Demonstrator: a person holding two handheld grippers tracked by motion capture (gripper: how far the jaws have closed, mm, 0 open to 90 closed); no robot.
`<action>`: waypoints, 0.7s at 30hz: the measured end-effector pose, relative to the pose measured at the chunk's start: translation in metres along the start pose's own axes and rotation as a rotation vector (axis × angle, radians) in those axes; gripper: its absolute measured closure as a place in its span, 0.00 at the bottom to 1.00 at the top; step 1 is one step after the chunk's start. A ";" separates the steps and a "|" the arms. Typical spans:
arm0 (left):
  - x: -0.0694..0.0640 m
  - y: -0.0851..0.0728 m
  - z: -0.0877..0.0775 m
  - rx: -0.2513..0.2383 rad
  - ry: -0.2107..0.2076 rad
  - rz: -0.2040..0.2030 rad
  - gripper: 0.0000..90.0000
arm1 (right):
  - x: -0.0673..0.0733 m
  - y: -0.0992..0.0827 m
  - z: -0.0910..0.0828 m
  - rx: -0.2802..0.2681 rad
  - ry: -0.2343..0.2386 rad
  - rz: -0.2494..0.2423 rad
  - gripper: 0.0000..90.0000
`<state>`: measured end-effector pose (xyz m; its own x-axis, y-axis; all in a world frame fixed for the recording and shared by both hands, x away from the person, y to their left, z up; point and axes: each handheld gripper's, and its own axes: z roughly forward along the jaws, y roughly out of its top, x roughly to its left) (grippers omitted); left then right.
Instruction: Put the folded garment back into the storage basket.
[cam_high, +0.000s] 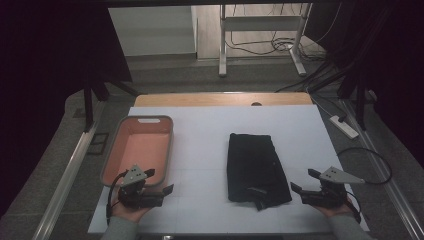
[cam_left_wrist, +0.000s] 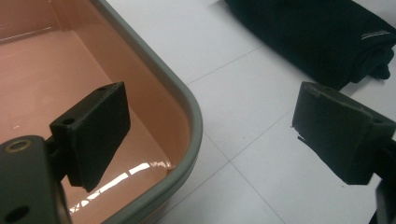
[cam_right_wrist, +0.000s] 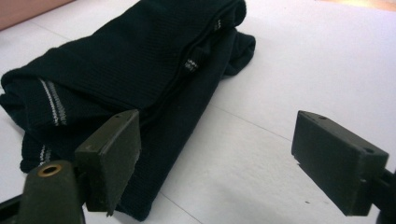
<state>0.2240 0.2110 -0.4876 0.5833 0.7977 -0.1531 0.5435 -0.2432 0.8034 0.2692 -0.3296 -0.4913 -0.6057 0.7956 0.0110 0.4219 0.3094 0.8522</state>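
We note a folded black garment (cam_high: 257, 167) lying flat on the white surface (cam_high: 210, 130), a little right of the middle and toward the near edge. It is a long rectangle running away from us, with a small flap poking out at its near end. In the right gripper view the knit shows thin pale stripes along a folded edge and a small tag near the top fold.

The garment sits between the two tongs. The right tongs (cam_high: 304, 191) are just beside its near right corner, apart from the cloth, jaws pointing left toward it. In the right gripper view (cam_right_wrist: 219, 154) the jaws stand wide apart with bare surface between them; the left jaw overlaps the edge of the cloth in the picture, but we cannot tell whether it touches. Nothing is gripped.

The left tongs (cam_high: 159, 181) are farther off, well to the left of the garment, held at the near right corner of a pink bin (cam_high: 167, 150) with a grey rim. In the left gripper view (cam_left_wrist: 210, 135) the jaws are spread wide and empty; one hangs over the inside of the bin, the other over the white surface, and the rim corner lies between them. The garment's near end shows at the top right there, apart from the jaws.

A hand and grey sleeve hold each of the tongs at the near edge.
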 end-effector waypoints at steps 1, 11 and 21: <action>0.000 0.000 0.000 0.000 0.000 0.000 0.12 | 0.000 0.000 0.000 0.000 0.000 0.000 0.19; -0.001 0.000 0.001 0.000 0.010 -0.006 0.12 | -0.005 -0.001 0.005 0.011 0.014 0.009 0.19; -0.004 0.000 -0.004 -0.009 0.012 -0.004 0.12 | -0.001 0.002 0.011 0.034 0.010 0.002 0.20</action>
<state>0.2189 0.2103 -0.4849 0.5736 0.8054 -0.1494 0.5403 -0.2349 0.8080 0.2781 -0.3239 -0.4959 -0.6115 0.7910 0.0178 0.4458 0.3258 0.8337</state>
